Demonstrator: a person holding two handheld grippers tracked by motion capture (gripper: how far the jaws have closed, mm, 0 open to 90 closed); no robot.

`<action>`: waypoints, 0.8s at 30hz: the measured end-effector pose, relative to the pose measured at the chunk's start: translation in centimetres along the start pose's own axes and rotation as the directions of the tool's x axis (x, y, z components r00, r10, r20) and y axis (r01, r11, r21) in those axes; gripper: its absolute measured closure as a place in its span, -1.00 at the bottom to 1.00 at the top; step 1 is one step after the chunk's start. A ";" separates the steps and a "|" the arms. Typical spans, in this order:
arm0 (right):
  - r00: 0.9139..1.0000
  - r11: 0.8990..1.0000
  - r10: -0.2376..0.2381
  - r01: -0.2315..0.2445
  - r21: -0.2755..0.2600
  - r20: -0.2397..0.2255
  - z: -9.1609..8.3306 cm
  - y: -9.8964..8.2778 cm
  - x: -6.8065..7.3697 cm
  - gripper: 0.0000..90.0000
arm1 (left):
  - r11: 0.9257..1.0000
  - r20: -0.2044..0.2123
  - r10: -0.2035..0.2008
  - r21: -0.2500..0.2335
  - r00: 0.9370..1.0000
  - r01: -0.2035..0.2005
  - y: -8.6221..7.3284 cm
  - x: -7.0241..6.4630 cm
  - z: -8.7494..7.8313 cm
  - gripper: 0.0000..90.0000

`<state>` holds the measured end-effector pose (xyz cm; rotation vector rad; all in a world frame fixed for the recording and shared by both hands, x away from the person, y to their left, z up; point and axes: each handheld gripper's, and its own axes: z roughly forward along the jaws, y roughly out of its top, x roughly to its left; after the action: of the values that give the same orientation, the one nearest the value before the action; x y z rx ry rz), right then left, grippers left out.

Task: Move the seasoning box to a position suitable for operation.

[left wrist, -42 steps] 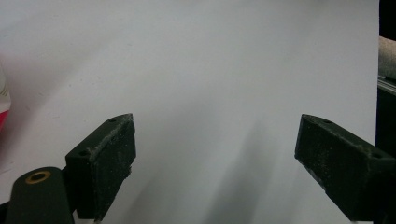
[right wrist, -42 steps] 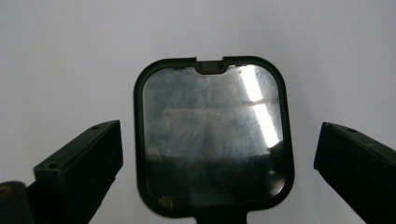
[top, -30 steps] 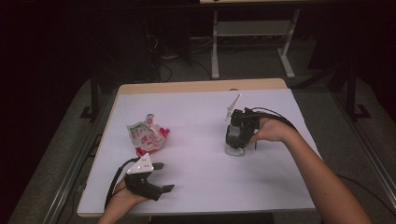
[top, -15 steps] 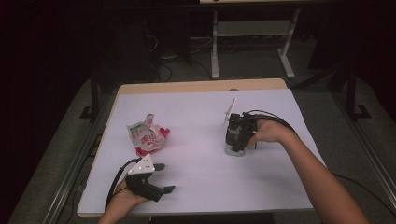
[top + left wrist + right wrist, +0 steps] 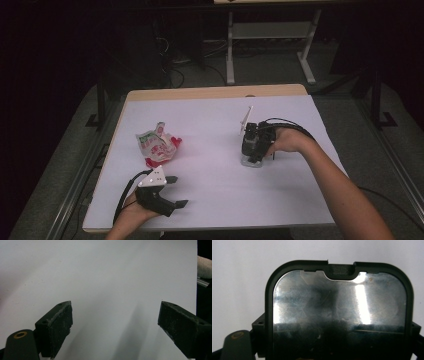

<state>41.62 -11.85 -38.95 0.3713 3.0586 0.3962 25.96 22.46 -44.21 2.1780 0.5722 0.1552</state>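
On the right half of the white surface (image 5: pixel 215 112) is where stuff is happening; the right tongs (image 5: pixel 254 150) point straight down over a small black-framed shiny box (image 5: pixel 251 162), and their jaws have just been closing in, with the box sitting right between them; in the right gripper view the box's mirror-like face and dark rounded rim take up most of the frame, and a black jaw sits tight against each side of that rim, so I'd call it a wide grip that's landing or has just landed; can't swear how hard the pads are pressing though; my guess is that this is the grab step, and lifting or moving the box would come next, nothing raised off the surface yet as far as I can tell

The left tongs (image 5: pixel 176 191) rest low near the front edge, jaws spread wide with nothing between them, just bare white surface ahead in the left gripper view; a crumpled red-and-white packet (image 5: pixel 158 145) lies a bit beyond them, well apart from the box, and nobody is touching it
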 end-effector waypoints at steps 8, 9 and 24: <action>1.000 1.000 -0.003 0.003 -0.010 -0.012 -0.3 -0.3 0.1 -0.67 | 1.000 0.014 0.006 0.000 1.000 -0.006 0.0 -0.2 0.2 -0.71; 1.000 1.000 -0.001 0.001 -0.012 -0.009 -0.5 -0.3 0.2 -0.67 | 1.000 0.013 0.008 -0.002 1.000 -0.008 0.1 -0.2 0.2 -0.71; 0.995 0.994 -0.100 0.100 -0.044 -0.004 -2.8 0.2 4.6 -0.67 | 1.000 0.001 0.001 -0.009 1.000 -0.001 0.1 -0.2 0.1 -0.72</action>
<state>37.02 -11.29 -36.19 0.2148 3.0523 0.4592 25.82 22.24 -44.13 2.1698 0.5686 0.1569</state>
